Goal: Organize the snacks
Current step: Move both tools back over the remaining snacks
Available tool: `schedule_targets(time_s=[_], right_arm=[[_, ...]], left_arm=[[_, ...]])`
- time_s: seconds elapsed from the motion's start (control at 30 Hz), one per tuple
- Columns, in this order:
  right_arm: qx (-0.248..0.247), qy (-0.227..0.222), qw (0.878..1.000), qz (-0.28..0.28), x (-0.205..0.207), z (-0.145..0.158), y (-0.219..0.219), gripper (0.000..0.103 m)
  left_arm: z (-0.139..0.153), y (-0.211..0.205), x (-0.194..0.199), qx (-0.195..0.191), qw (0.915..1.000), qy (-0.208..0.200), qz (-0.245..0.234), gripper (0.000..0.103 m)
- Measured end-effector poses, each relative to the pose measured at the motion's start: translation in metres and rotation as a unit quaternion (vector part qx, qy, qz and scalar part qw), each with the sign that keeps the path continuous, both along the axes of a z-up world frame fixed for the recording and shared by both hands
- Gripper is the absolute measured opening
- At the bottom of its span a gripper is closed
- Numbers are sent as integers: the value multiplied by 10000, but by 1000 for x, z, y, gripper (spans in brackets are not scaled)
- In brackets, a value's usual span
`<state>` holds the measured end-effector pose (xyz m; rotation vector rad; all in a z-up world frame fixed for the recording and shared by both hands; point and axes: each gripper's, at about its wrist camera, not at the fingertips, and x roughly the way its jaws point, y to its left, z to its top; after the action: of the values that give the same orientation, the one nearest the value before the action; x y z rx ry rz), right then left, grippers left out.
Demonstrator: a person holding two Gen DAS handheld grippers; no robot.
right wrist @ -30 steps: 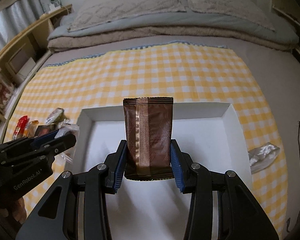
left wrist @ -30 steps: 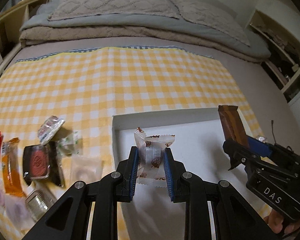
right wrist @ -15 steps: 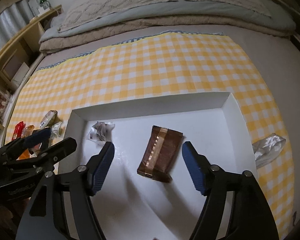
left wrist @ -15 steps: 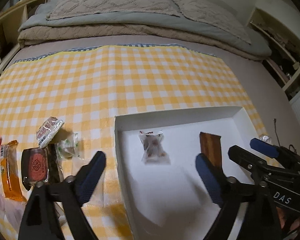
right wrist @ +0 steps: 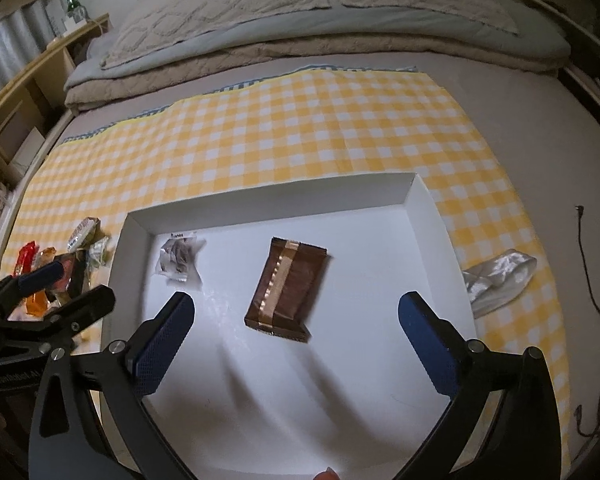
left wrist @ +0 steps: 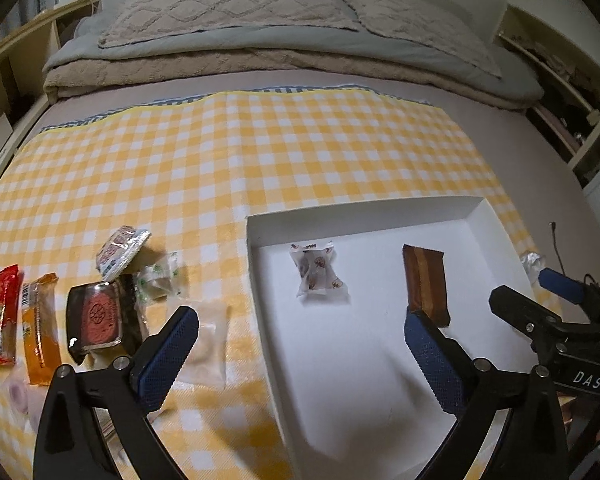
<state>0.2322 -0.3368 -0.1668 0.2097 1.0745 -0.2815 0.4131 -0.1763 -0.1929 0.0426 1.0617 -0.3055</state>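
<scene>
1. The bed (left wrist: 300, 92) fills both views, with folded blankets and pillows at its far end, and a yellow checked cloth (left wrist: 228, 168) is spread over it.
2. A white tray (right wrist: 428, 216) lies on the cloth. It holds two snacks, and they are apart from each other.
3. The left gripper (left wrist: 300, 344) has just been opening and its jaws now stand wide, with nothing between the pads. The clear candy wrapper (left wrist: 316, 270) lies flat in the tray beyond the fingertips, near the tray's left wall.
4. The right gripper (right wrist: 296, 324) has also just been opening and is wide open. The brown snack packet (right wrist: 286, 288) lies flat and a little tilted on the tray floor between the two fingers, but no pad touches it.
5. To the left of the tray, on the cloth, a group of other snacks waits: a red stick packet (left wrist: 4, 314), an orange packet (left wrist: 40, 338), a dark packet with a red round label (left wrist: 98, 320), a round sealed cup (left wrist: 122, 246) and a small green-white wrapper (left wrist: 158, 280).
6. Nothing lies across the way between the tray and this group, except the left gripper itself.
7. Only the right wrist view shows clearly a silver crumpled wrapper (right wrist: 498, 276) on the cloth just beside the tray's right wall, and a thin dark cable (right wrist: 592, 280) further right on the bed.
</scene>
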Motion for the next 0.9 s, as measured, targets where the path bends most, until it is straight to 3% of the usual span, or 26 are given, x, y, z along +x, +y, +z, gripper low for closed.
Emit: schedule_targets(time_s=[0.5, 0.9], right_arm=[[-333, -177, 9993, -3, -24, 28, 10, 103], [-389, -480, 9981, 77, -39, 58, 41, 103]], left_arm=[[37, 38, -36, 44, 9996, -208, 185, 103], [74, 93, -80, 175, 9976, -535, 403, 103]])
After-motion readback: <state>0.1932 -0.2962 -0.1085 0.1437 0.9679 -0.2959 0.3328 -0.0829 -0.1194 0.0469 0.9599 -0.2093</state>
